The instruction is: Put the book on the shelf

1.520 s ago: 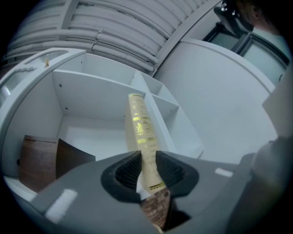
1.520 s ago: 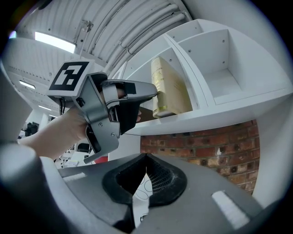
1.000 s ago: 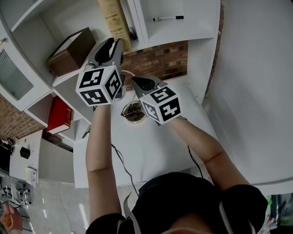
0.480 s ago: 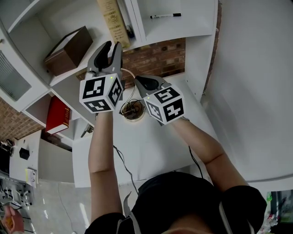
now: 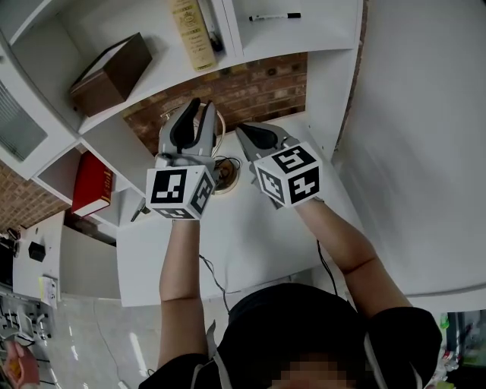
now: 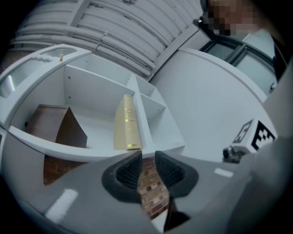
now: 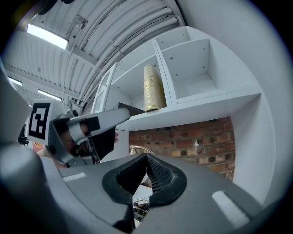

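— Where is the book [image 6: 127,123]?

— Up on the shelf [image 6: 78,151], above and beyond the left tongs [image 6: 147,155]. It is cream with gold print. It stands on end with its side against the white divider [image 6: 143,123], almost straight over the gap in those tongs.

— Do either of the tongs hold anything?

— No. The left tongs stand a little apart, having just eased closer together. Only the brick wall [image 6: 149,192] shows through the slit between the pads. The right tongs [image 7: 146,157] have their tips pressed together, with nothing caught in them.

— How do the two sit to each other?

— Side by side and apart, the right ones just to the right of the left. Both point at the brick wall under the shelf, and the left ones are tipped upward.

— What else is around them?

— Left of the left tongs and higher up, a brown box [image 5: 110,74] lies in the same compartment as the book. Further left and lower, a red book [image 5: 93,185] sits in a lower compartment. Above the right tongs, past the divider, a black marker [image 5: 275,16] lies in the next compartment. On the white table [image 5: 250,235], under and between the two tongs, sits a small round dish [image 5: 228,176] with dark bits in it. The left tongs partly hide it in the head view.
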The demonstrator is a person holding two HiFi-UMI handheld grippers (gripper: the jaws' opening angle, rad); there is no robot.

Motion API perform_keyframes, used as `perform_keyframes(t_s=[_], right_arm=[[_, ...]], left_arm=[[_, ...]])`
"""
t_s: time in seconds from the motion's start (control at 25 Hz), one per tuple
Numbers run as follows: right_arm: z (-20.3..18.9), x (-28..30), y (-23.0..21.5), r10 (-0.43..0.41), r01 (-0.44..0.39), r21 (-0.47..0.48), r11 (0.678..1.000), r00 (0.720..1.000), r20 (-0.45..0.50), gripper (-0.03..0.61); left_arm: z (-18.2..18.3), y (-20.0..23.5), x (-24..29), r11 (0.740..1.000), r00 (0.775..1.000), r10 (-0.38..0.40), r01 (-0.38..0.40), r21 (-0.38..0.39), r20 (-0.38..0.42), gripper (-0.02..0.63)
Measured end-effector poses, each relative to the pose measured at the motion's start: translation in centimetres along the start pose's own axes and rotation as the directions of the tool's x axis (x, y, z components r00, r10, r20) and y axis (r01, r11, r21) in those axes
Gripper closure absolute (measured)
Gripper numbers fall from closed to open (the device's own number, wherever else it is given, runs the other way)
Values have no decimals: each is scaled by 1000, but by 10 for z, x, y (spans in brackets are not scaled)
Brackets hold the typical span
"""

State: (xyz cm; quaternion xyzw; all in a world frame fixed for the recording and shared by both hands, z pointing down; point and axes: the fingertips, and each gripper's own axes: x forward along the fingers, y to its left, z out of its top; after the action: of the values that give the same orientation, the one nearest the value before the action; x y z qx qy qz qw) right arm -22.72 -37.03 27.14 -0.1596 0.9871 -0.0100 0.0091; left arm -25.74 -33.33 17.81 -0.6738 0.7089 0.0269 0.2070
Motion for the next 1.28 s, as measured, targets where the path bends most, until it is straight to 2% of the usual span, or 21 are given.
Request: perform_keyframes(t_s=[0.12, 0.28, 0.4, 0.84, 1.16, 1.28], right_arm=[[-2, -10, 2, -9, 9, 19, 1000, 1000, 14, 578], [-12, -21, 8, -9, 9, 38, 999, 1000, 10, 578], [-23, -30, 8, -15, 15, 48, 999, 1000, -5, 578], [-51, -71, 26, -33, 34, 106, 994, 999, -15, 580], [-80, -84, 47, -22, 28, 130, 991, 998, -52, 580], [-90, -87, 54, -19, 27, 132, 991, 998, -63, 580]], left_arm=[[-21, -14, -15, 1000, 999, -7, 7, -9, -31, 532], [-52, -29, -33, 997, 997, -13, 7, -82, -75, 532], [-69, -40, -45, 994, 994, -22, 11, -106, -103, 532], [-93, -68, -95, 984, 991, 14, -37, -173, -130, 541], [-104, -92, -125, 993, 990, -14, -3, -119, -138, 574], [-109, -97, -131, 992, 990, -25, 7, -127, -137, 581]])
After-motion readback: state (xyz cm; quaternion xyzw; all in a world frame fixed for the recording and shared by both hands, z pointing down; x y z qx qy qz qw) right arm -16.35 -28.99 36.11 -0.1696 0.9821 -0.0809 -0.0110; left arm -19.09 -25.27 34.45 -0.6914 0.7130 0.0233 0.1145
